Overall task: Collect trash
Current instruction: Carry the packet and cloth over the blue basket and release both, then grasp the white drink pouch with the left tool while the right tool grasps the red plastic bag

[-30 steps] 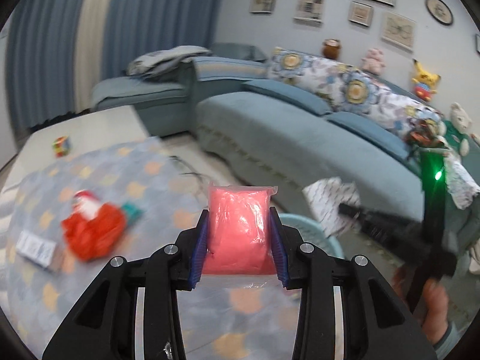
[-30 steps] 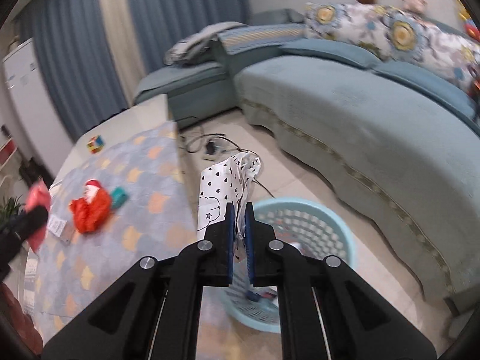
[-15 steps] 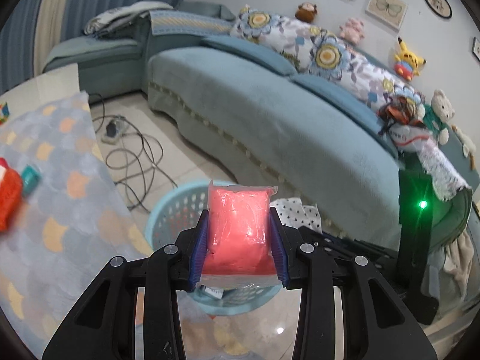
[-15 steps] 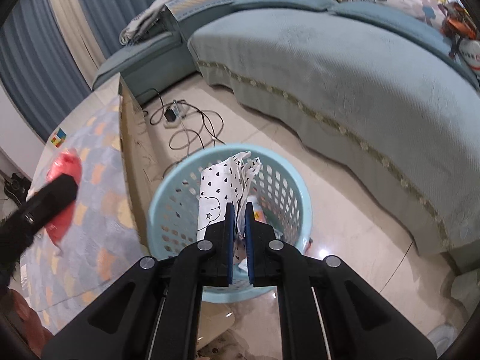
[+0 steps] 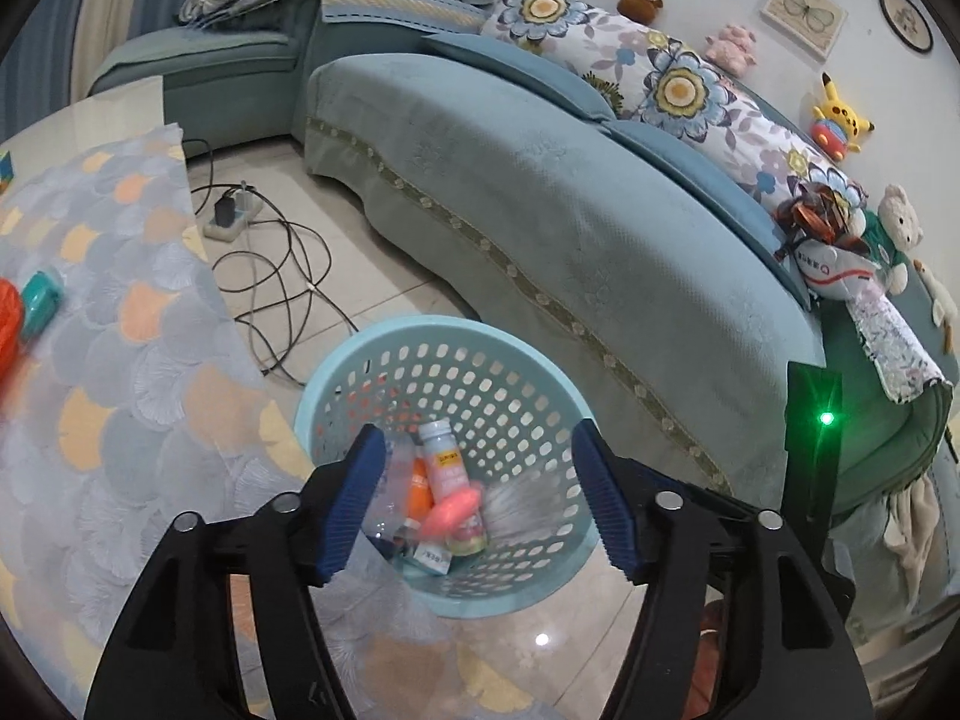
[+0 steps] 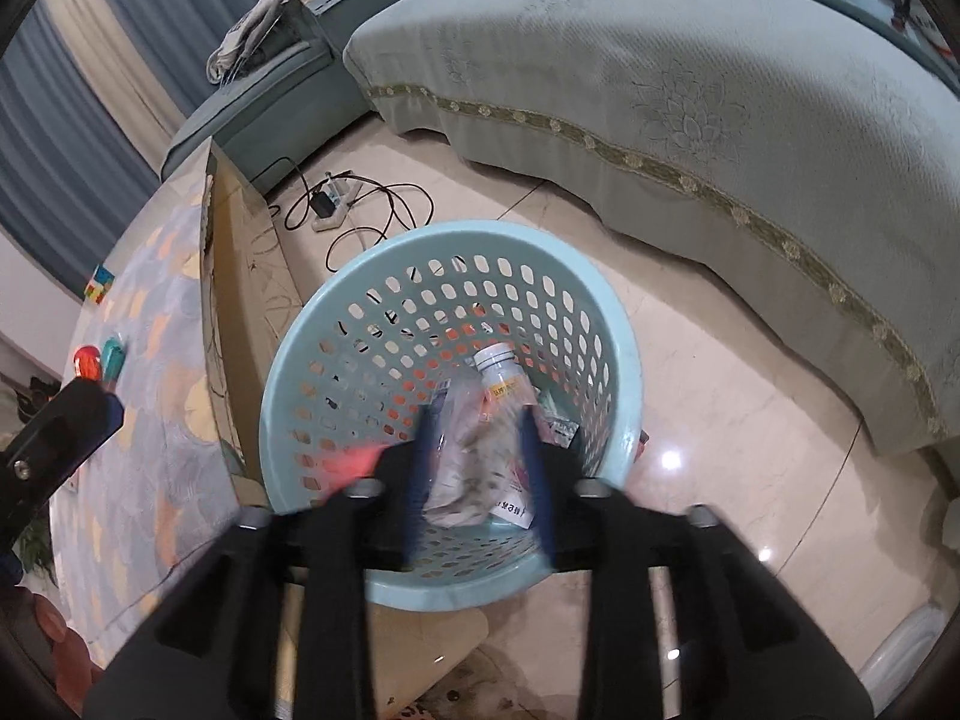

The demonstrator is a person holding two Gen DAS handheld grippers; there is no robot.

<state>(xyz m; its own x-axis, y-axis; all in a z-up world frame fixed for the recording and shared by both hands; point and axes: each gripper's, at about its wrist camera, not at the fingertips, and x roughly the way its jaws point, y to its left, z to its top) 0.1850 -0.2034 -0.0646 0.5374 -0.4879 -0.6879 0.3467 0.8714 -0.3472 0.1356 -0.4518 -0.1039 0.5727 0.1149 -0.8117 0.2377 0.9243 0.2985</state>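
both claws have just let go over the light blue basket (image 5: 336,378) on the floor beside the sofa (image 5: 540,192). a second ago the left claw (image 5: 480,504) was clamped on a pink packet and the right claw (image 6: 477,468) was pinched tight on a spotted white wrapper; now the jaws of each have been opening and nothing is pressed between them. the left one stands wide, its blue pads well apart, and the pink packet (image 5: 453,510) is below it, in the basket among the bottles and wrappers or just landing there. the right claw is blurred but its jaws are clearly parted, and the crumpled spotted wrapper (image 6: 474,468) shows between them, down in the basket or still falling; i can't tell which.

so two pieces of trash are in, or as good as in. what's left looks to be on the patterned surface (image 5: 120,360) to the left: a red bundle (image 5: 9,324) with a small teal thing (image 5: 39,303) beside it at the frame's edge. to my eye those are the next to fetch, with both claws free.
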